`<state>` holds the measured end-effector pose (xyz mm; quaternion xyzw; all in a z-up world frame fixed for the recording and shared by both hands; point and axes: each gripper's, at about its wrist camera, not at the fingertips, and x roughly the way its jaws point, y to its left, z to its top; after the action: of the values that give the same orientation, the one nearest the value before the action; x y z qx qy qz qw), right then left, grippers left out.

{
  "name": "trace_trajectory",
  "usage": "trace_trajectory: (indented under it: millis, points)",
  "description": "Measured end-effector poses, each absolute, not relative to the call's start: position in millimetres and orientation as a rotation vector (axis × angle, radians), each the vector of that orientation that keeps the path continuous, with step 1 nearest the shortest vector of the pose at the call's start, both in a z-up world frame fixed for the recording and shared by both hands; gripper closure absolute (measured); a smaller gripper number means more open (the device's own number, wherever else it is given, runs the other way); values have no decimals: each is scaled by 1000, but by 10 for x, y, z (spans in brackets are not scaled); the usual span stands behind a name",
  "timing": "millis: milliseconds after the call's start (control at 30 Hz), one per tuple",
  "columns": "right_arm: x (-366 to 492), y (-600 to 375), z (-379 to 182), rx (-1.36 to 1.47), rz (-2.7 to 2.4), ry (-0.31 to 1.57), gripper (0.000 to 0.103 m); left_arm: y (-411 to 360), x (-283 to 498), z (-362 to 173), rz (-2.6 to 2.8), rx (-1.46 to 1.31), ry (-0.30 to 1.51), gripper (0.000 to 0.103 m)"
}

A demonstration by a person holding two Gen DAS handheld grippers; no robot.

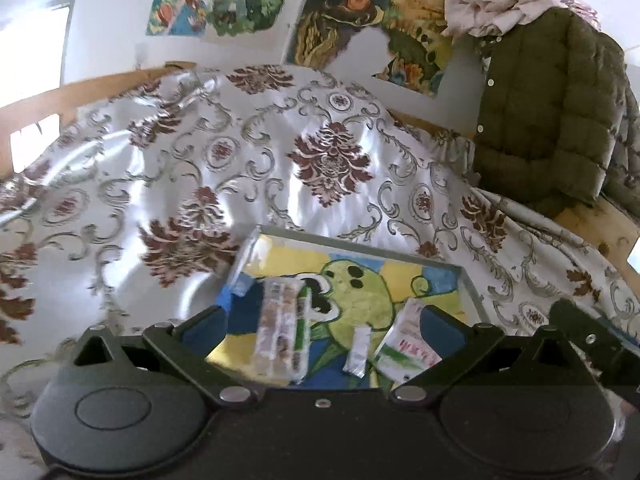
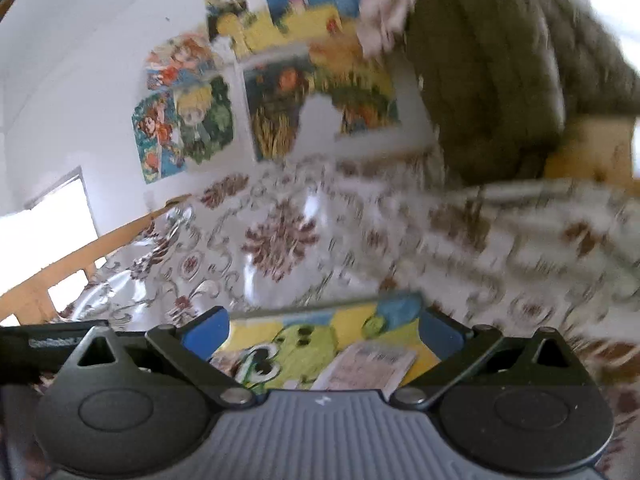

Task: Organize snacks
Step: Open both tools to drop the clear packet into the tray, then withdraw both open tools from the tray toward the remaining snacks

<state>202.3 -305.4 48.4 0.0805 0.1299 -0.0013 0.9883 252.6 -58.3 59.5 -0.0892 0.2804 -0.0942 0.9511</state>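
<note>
A shallow clear tray (image 1: 360, 245) with a green cartoon picture on its floor lies on a patterned cloth. Inside it are a long clear pack of brown snack bars (image 1: 280, 332), a small silver sachet (image 1: 357, 354) and a white packet with red and green print (image 1: 408, 344). My left gripper (image 1: 324, 326) is above the tray's near side, jaws wide open, nothing between its blue pads (image 1: 208, 328). In the blurred right wrist view my right gripper (image 2: 324, 328) is also open and empty over the tray (image 2: 320, 312), with the white packet (image 2: 368, 368) just below it.
The shiny white cloth with maroon flower patterns (image 1: 240, 140) covers the whole surface around the tray. An olive padded jacket (image 1: 548, 120) hangs at the back right. Colourful posters (image 1: 352, 20) are on the white wall. A wooden rail (image 1: 60, 92) runs along the left.
</note>
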Motion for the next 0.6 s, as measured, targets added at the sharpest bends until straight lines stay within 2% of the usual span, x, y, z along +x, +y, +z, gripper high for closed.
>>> trace_trajectory:
  millis: [167,433,600]
  points:
    - [1628,-2924,507,146,23,245,0,-431,2116,612,-165,-140,536,1]
    - [1070,-2582,372,-30,46,305,0,-179,1533,461,-202,-59,534,1]
    - [814,-2543,335,-14,18,338,0,-100,1281,372,-214,-37,549,1]
